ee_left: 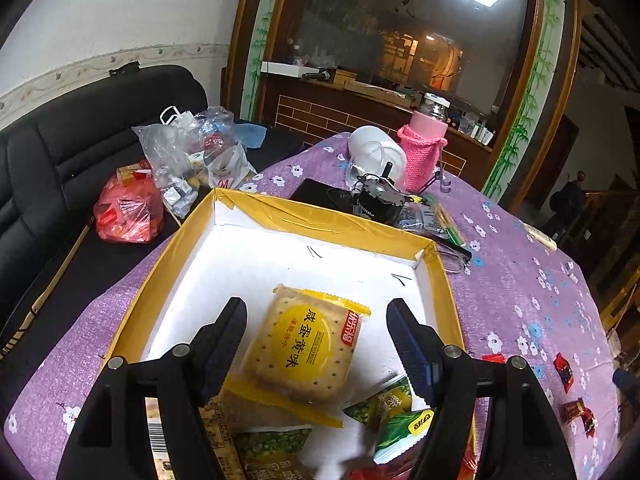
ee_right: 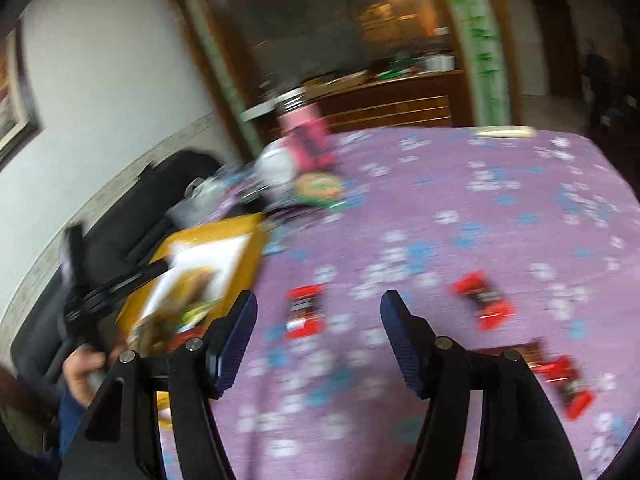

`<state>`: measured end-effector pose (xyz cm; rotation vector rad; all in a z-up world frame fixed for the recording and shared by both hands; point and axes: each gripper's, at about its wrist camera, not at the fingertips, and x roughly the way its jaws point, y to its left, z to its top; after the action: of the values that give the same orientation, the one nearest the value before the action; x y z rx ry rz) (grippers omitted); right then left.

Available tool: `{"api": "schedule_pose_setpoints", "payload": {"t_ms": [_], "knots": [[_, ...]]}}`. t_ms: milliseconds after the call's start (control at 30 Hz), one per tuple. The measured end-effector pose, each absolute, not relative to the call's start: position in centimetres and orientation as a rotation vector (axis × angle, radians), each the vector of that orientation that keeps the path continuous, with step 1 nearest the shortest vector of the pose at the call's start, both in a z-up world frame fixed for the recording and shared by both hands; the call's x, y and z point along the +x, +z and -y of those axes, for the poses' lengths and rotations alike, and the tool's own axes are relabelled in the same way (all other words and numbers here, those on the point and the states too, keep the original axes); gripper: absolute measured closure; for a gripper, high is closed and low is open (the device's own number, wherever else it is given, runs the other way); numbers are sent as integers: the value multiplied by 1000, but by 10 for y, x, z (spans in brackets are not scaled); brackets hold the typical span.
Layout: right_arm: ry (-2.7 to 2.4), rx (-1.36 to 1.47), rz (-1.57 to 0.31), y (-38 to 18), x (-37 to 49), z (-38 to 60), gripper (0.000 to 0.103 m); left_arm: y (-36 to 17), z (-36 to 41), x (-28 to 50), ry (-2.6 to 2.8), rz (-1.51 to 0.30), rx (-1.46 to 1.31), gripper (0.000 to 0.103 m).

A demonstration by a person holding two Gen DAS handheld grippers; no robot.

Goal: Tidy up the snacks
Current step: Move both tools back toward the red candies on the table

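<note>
A yellow-rimmed cardboard box with a white floor sits on the purple flowered tablecloth. A yellow cracker packet lies in it, with green pea snack packets at the near end. My left gripper is open above the box, its fingers on either side of the cracker packet. My right gripper is open above the cloth, empty. In the blurred right wrist view, red snack packets lie on the cloth and the box is to the left.
Behind the box stand a black device, a white bowl, a pink-sleeved bottle and glasses. A black sofa on the left holds red and clear plastic bags. Small red packets lie at the right of the table.
</note>
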<state>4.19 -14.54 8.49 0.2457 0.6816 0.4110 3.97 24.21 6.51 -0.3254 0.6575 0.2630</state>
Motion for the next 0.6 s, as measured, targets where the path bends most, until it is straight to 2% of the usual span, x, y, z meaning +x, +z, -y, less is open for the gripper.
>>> {"api": "schedule_pose_setpoints", "payload": {"t_ms": [100, 167, 367, 600], "knots": [[304, 362, -675, 64, 57, 194, 40, 65, -243, 41, 266, -666, -328, 27], [232, 321, -736, 57, 69, 209, 41, 63, -243, 42, 272, -674, -330, 27], [151, 329, -698, 63, 74, 233, 43, 71, -236, 37, 277, -671, -317, 27], [174, 436, -755, 54, 74, 244, 43, 97, -174, 27, 62, -735, -248, 27]]}}
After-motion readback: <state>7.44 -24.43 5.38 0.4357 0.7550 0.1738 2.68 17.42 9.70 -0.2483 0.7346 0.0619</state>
